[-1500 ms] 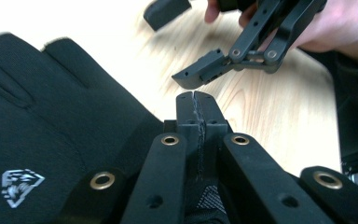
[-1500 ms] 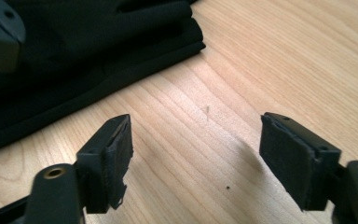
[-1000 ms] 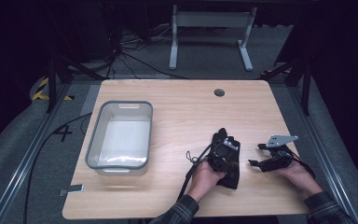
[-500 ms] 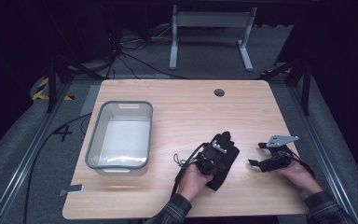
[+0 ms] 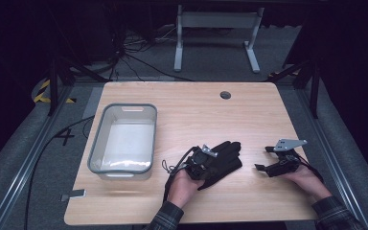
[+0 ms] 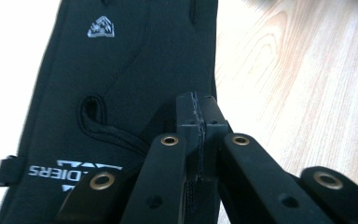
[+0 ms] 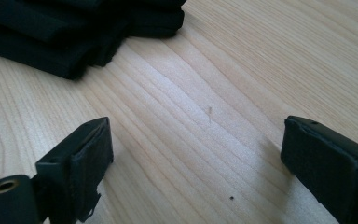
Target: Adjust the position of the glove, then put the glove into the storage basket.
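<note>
The black glove lies flat on the desk, near-centre, right of the grey tub. The left gripper has its fingers pinched together on the glove's cuff edge. The left gripper view shows white lettering on the glove. The right gripper rests on open desk to the right, fingers spread wide, nothing between them.
</note>
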Tool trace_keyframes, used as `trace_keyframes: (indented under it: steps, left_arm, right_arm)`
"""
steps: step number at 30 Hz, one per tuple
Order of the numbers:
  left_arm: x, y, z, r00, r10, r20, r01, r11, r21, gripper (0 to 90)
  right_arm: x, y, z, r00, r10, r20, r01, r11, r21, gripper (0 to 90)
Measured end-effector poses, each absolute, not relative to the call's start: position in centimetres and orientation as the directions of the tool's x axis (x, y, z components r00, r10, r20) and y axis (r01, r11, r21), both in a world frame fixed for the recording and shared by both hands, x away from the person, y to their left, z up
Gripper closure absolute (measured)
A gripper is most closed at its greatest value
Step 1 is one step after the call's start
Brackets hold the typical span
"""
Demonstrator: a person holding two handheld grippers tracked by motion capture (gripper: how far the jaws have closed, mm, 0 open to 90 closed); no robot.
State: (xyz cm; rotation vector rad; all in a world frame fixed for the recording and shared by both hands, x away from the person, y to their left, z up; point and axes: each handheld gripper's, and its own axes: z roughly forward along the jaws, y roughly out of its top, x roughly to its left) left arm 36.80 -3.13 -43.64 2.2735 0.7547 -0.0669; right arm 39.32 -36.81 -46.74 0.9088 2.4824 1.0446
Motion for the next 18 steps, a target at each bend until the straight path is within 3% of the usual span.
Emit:
trace_keyframes:
  steps: [5,6,7,11,18]
  left_arm:
    - [36.9,-2.9,-42.7,0.836,0.498,-0.230,0.512,-0.560,0.651,77.6]
    - [37.1,-2.8,-42.6,0.839,0.496,-0.226,0.508,-0.561,0.654,69.3]
    - [37.2,-2.8,-42.5,0.839,0.496,-0.225,0.507,-0.559,0.656,69.3]
    - [37.9,-2.9,-42.0,0.848,0.492,-0.197,0.486,-0.573,0.660,50.1]
    - [39.5,-4.2,-42.4,0.882,0.446,-0.155,0.429,-0.618,0.659,29.9]
  right_arm:
    - [39.3,-36.8,-46.8,-0.755,0.655,-0.027,0.439,0.536,0.721,9.4]
    - [39.3,-36.8,-46.7,-0.755,0.655,-0.026,0.439,0.535,0.721,9.4]
    - [39.3,-36.8,-46.7,-0.755,0.655,-0.026,0.439,0.535,0.721,9.4]
    - [39.3,-36.8,-46.8,-0.755,0.655,-0.027,0.439,0.536,0.722,9.4]
    - [39.3,-36.8,-46.8,-0.756,0.654,-0.027,0.438,0.536,0.721,9.3]
